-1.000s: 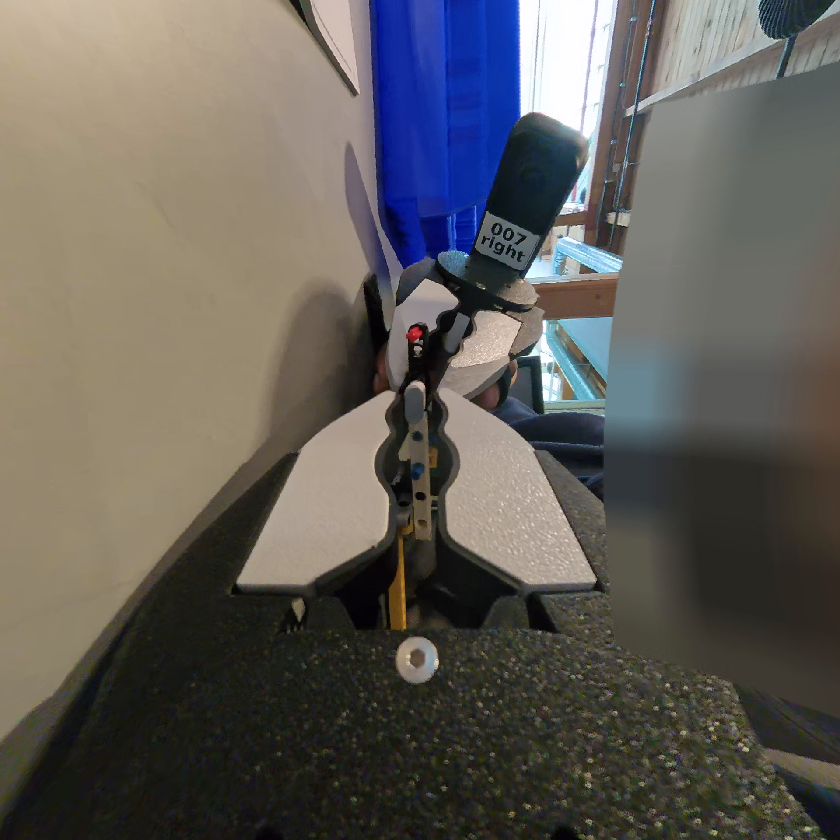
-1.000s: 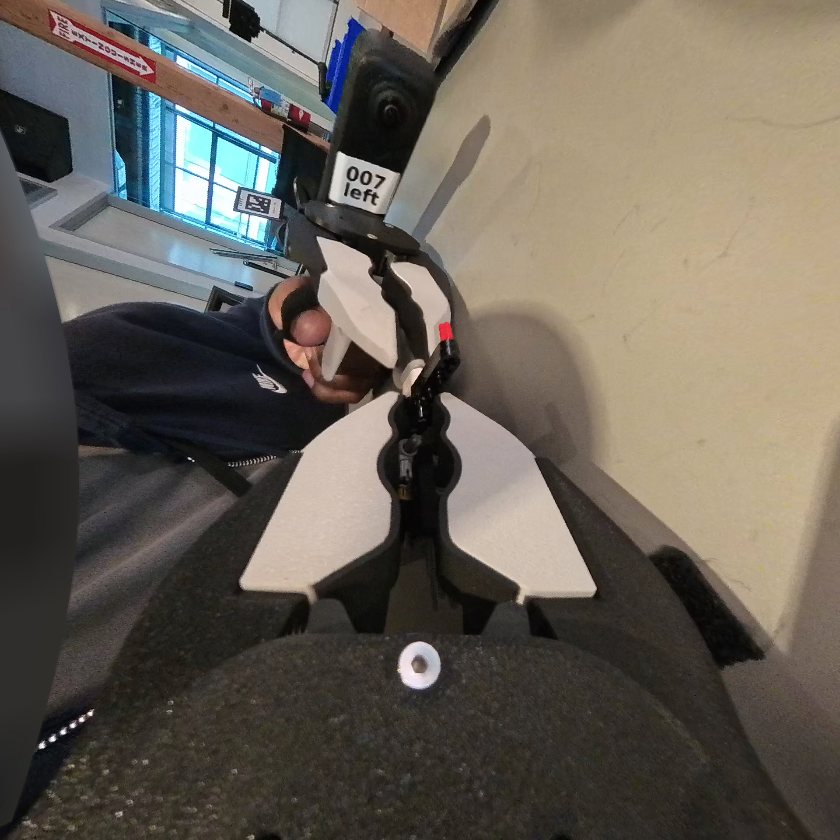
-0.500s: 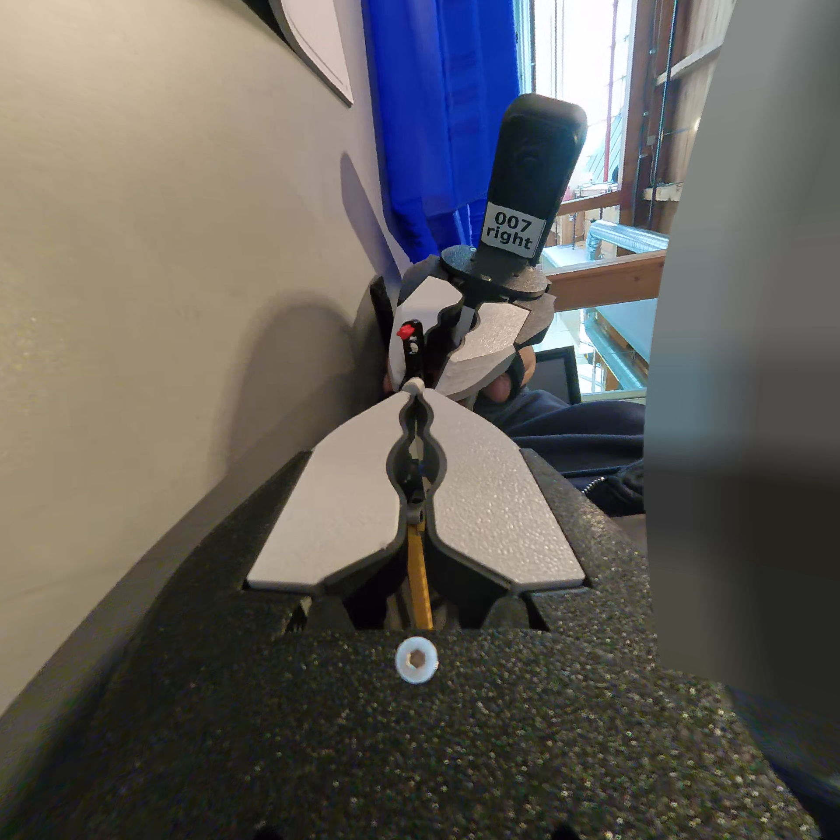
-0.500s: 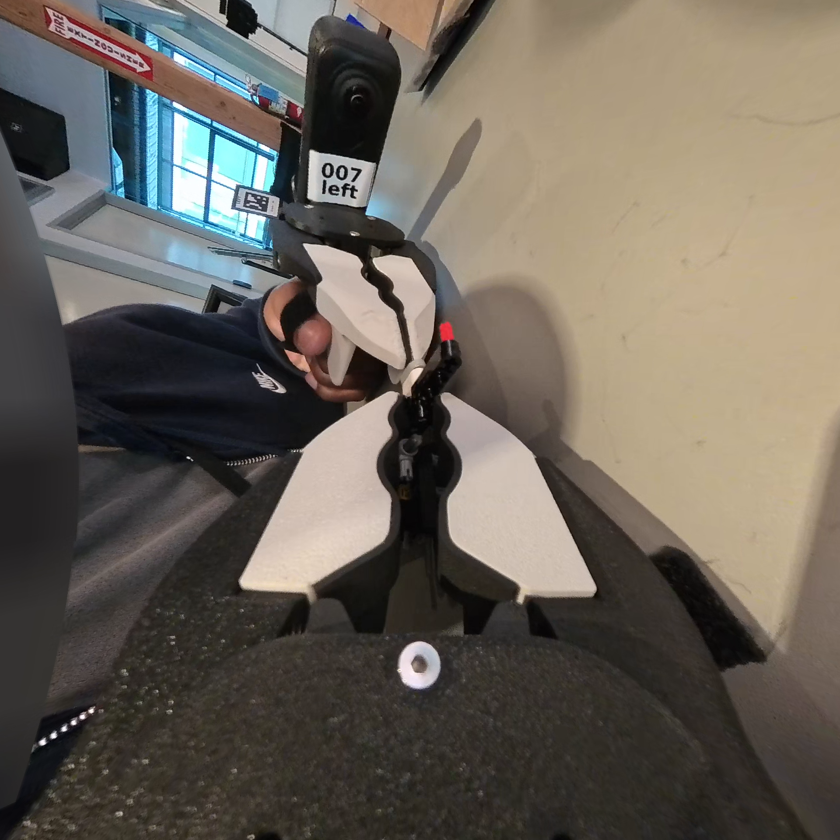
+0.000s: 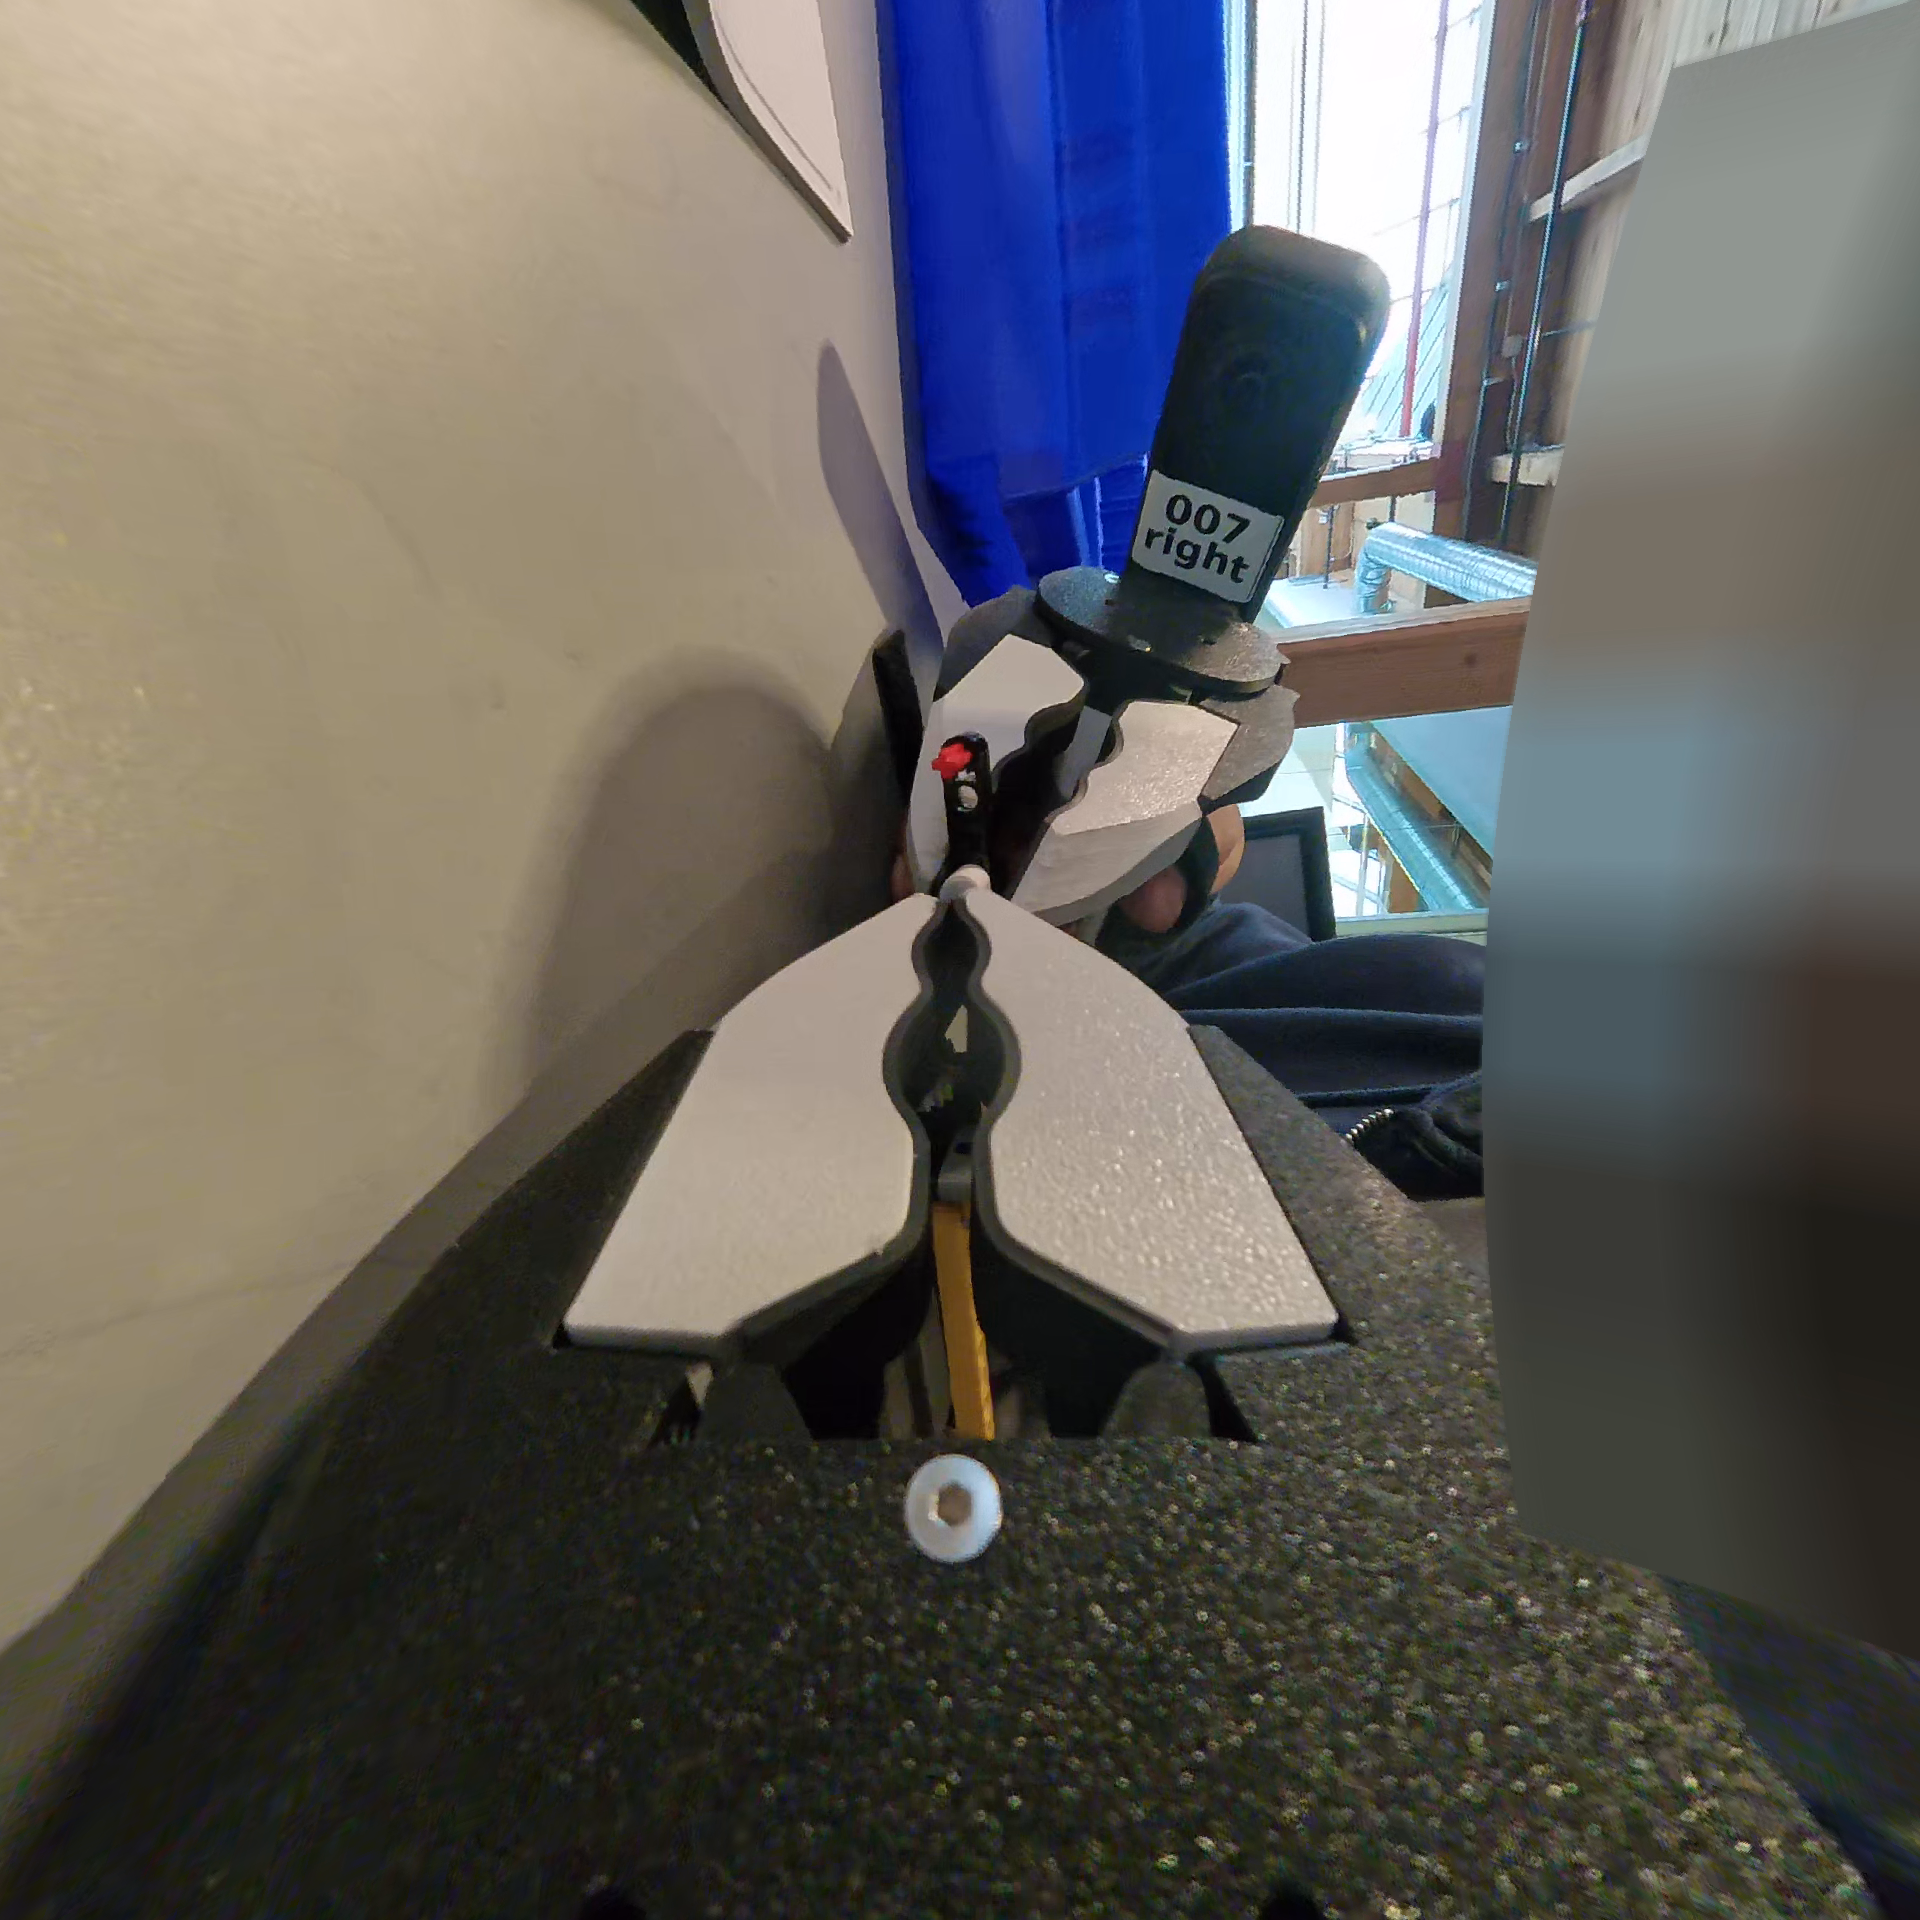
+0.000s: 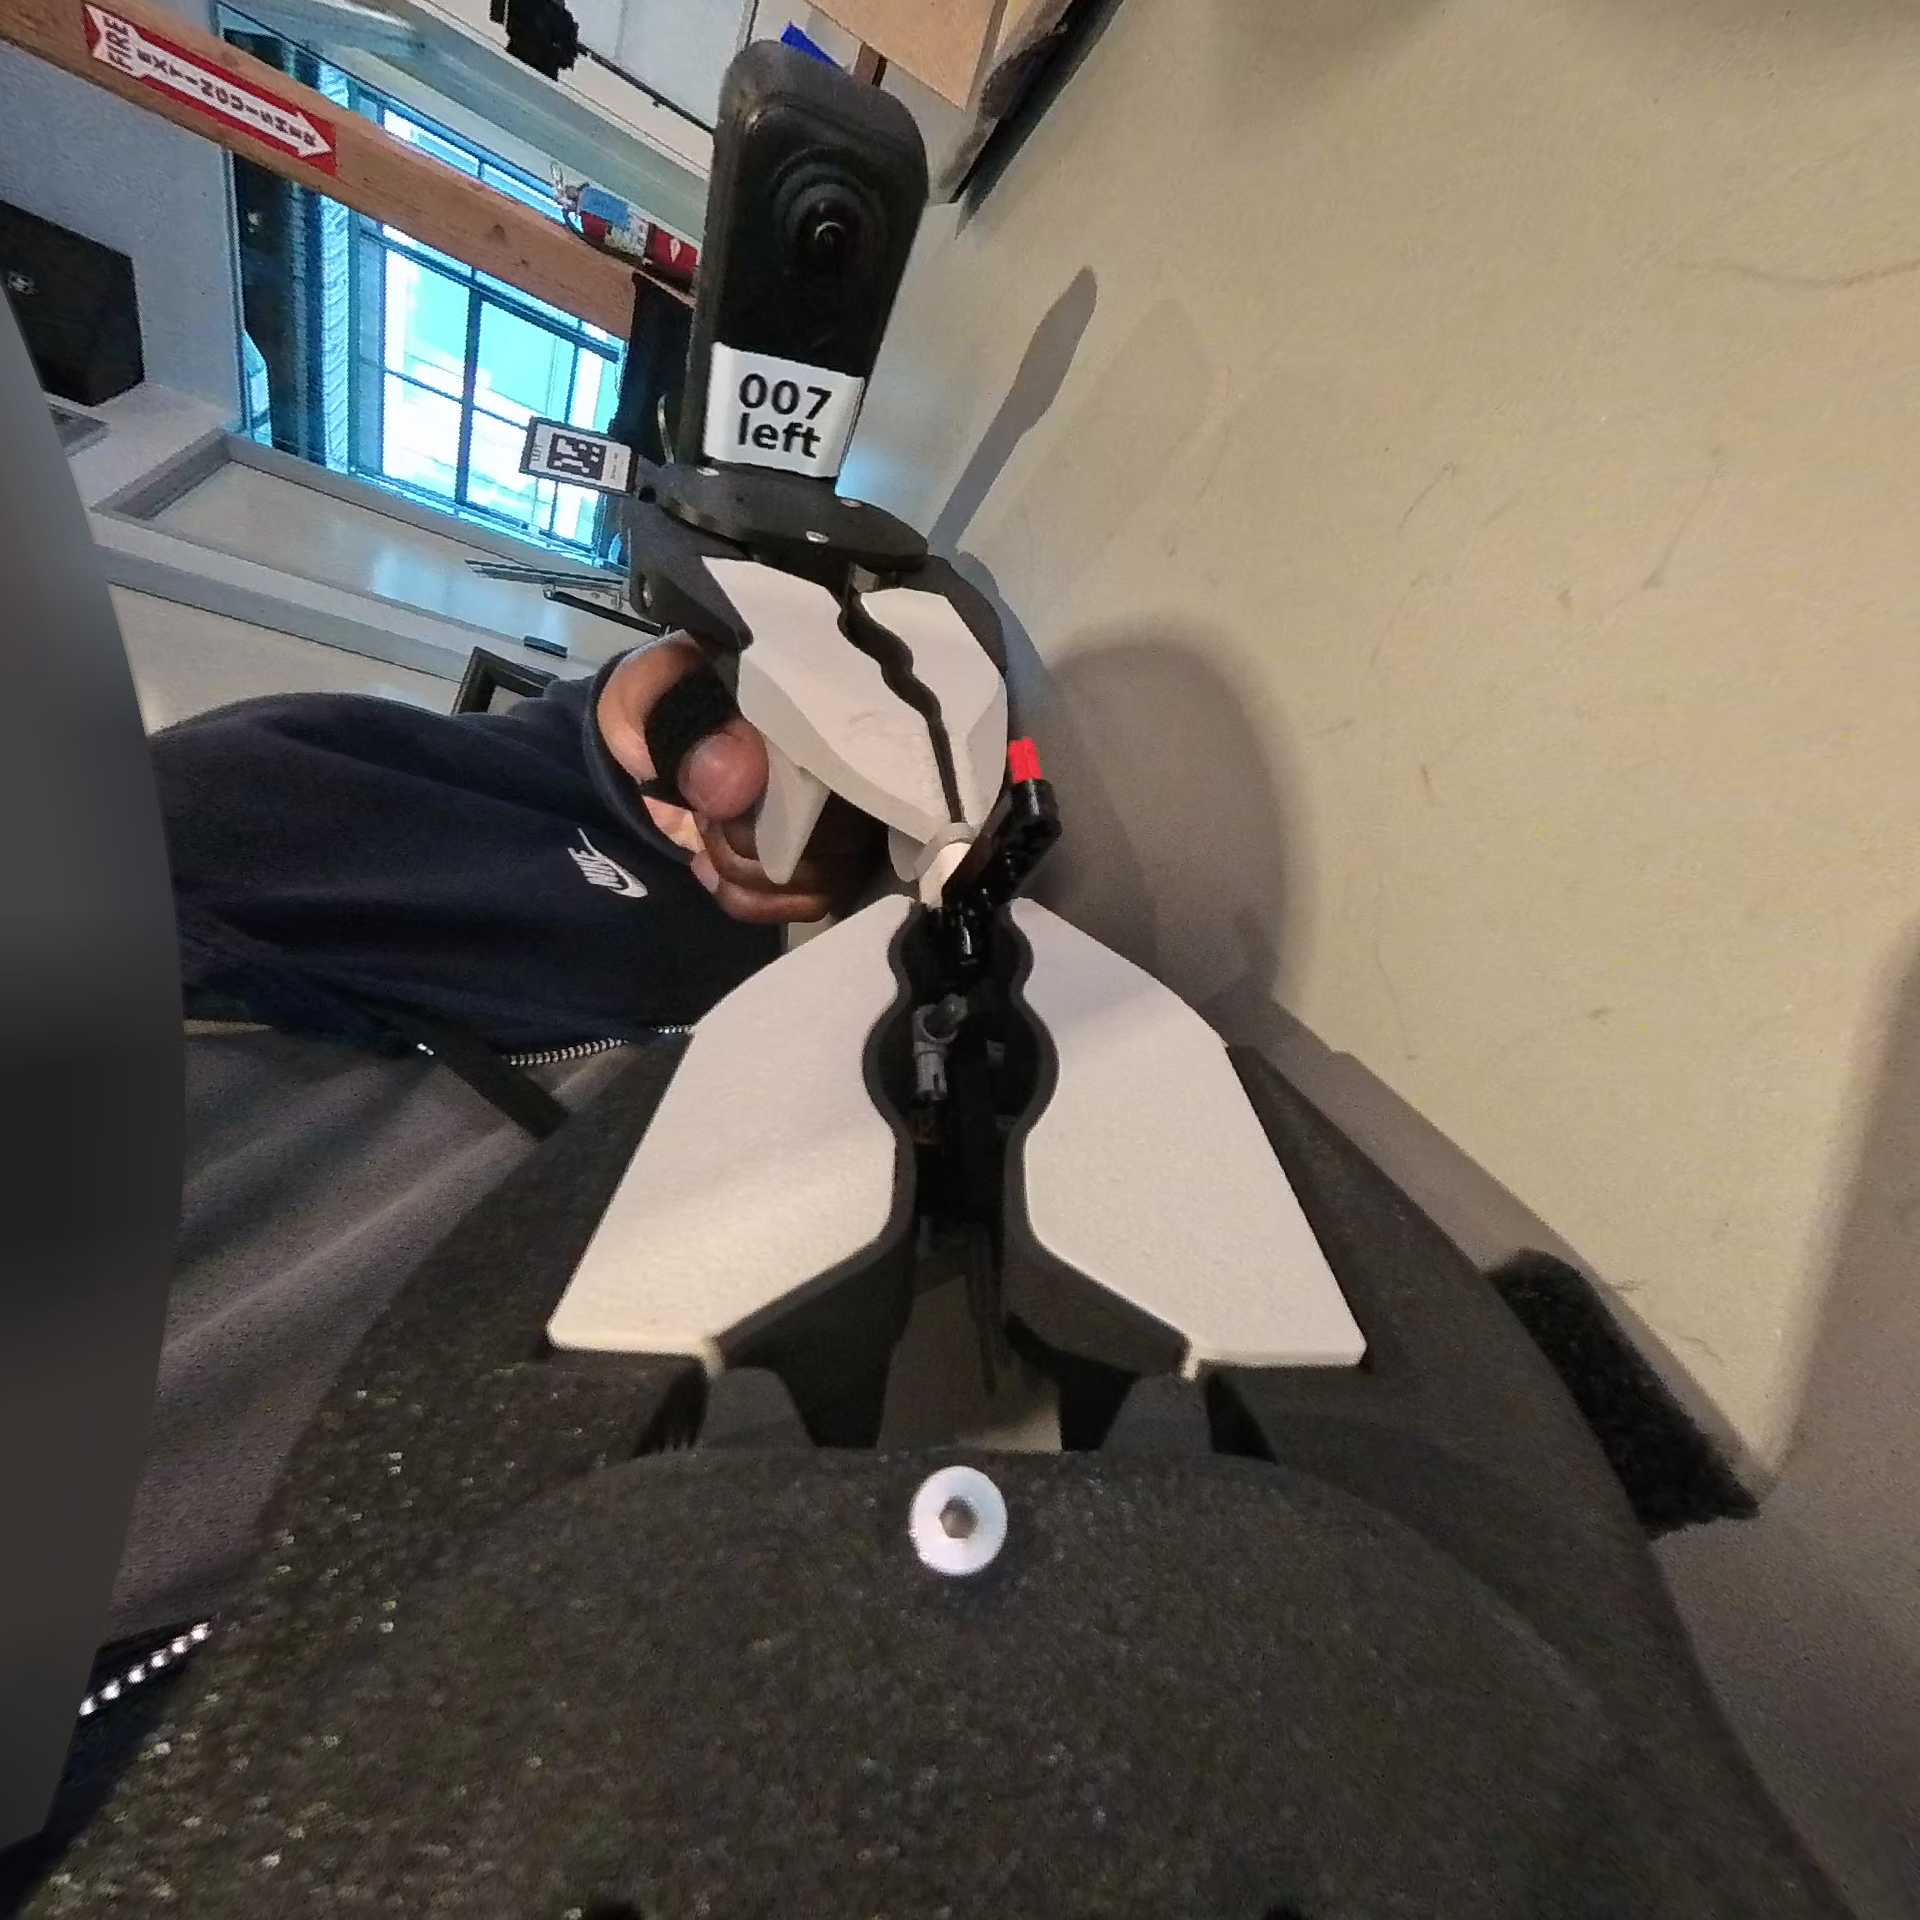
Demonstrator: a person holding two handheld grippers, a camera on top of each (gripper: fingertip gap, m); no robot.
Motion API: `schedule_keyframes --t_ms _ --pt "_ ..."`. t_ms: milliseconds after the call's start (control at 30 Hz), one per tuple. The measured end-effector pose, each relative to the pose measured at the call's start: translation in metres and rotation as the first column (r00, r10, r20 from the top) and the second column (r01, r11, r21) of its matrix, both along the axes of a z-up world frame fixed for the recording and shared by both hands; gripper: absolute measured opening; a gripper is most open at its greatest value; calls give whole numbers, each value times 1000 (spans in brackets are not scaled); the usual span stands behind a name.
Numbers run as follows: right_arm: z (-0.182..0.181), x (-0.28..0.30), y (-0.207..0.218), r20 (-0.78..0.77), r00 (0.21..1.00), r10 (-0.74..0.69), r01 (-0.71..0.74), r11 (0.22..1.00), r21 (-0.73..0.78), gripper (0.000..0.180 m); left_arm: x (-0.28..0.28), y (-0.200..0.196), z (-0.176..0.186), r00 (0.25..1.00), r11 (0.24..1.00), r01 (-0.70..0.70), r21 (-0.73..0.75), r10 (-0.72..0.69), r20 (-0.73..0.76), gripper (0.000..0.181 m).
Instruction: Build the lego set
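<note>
My left gripper [image 5: 956,906] is shut on a thin grey and yellow lego beam [image 5: 961,1262], seen edge-on between its fingers. The beam's pale round end [image 5: 968,883] pokes past the tips. My right gripper [image 6: 958,914] is shut on a black lego assembly [image 6: 961,1049]. Its black arm with a red pin [image 6: 1023,795] sticks out past the tips toward the beige surface. The two grippers meet tip to tip. The right gripper [image 5: 1013,883] shows in the left wrist view with the red-tipped arm [image 5: 961,790]. The left gripper [image 6: 935,868] shows in the right wrist view.
A beige flat surface [image 5: 364,623] runs close along one side of both grippers, also in the right wrist view [image 6: 1507,623]. A blue curtain [image 5: 1049,312] hangs behind. A person's hand [image 6: 727,821] and dark sleeve [image 6: 395,831] hold the left gripper. Only a small space, under 4 cm, lies between the two pairs of fingers.
The left jaws have narrowed onto the beam, which now shows edge-on. The two grippers have drawn closer, tips almost touching. The red-tipped arm stays in the right gripper.
</note>
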State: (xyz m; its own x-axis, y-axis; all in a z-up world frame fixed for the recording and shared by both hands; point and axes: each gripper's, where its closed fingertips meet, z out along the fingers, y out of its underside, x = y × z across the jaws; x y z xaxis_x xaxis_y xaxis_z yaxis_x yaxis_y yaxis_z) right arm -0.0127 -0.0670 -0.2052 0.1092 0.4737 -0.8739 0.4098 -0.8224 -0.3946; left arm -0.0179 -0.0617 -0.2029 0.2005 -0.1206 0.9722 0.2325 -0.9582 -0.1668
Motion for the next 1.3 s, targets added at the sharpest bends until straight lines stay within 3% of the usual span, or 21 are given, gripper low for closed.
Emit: schedule_keyframes --t_ms 500,933,1067,1300 --pt "1 0 1 -5 1000 -5 5 1000 1 12 -1 1 1 1000 1000 10 15 -10 0 0" --pt "1 0 1 -6 1000 -5 5 1000 0 12 1 -2 4 999 998 43 40 -42 -20 13" --pt "0 -1 1 -3 1000 -5 5 1000 3 12 1 -2 -1 997 997 46 61 -42 -68 12" --pt "0 -1 0 -2 1000 1 -1 1000 0 12 3 -3 0 999 999 50 22 -49 -18 7"
